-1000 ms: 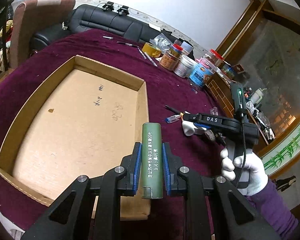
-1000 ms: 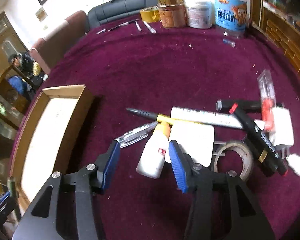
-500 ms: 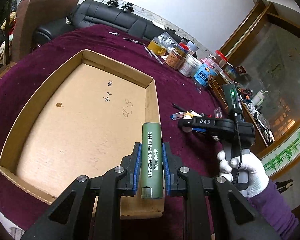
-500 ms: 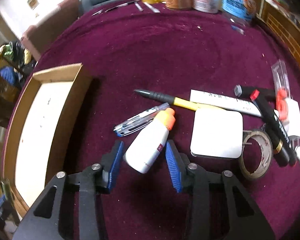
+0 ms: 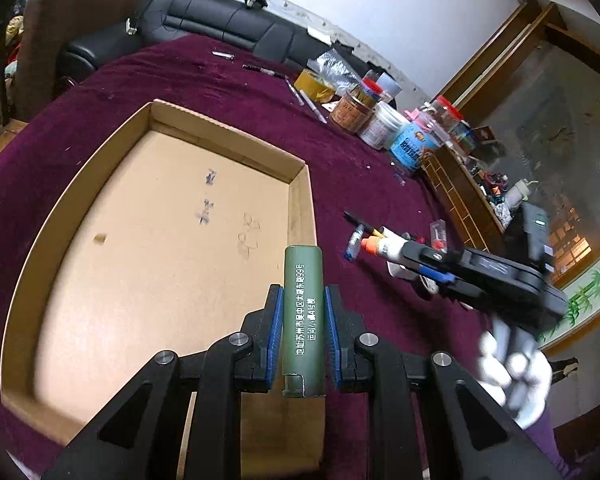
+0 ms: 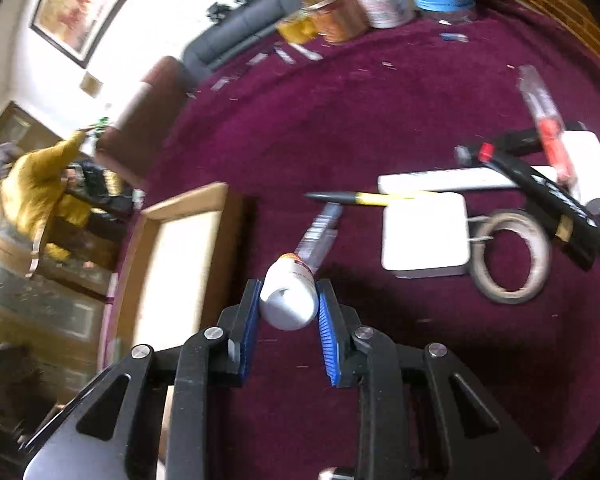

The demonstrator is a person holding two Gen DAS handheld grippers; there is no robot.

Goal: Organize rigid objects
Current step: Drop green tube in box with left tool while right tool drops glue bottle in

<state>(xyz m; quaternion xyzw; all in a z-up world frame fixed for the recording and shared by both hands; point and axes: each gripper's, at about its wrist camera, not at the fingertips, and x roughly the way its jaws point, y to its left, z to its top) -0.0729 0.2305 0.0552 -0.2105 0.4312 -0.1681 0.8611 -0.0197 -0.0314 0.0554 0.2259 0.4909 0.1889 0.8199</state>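
My left gripper is shut on a green cylinder with white lettering, held over the right wall of the shallow cardboard box. My right gripper is closing its jaws on a white bottle with an orange cap; the blue pads press its sides and it hangs clear of the cloth, cap pointing away. The left wrist view shows that bottle in the right gripper, held by a white-gloved hand. The box lies left of the right gripper.
On the maroon tablecloth to the right lie a white square block, a tape roll, a black marker, a yellow-black pen and a clear pen. Jars stand at the far edge.
The right gripper's jaws have closed onto the white bottle and lifted it off the cloth, turning as they rose. The left gripper has shifted along the box with the green cylinder.
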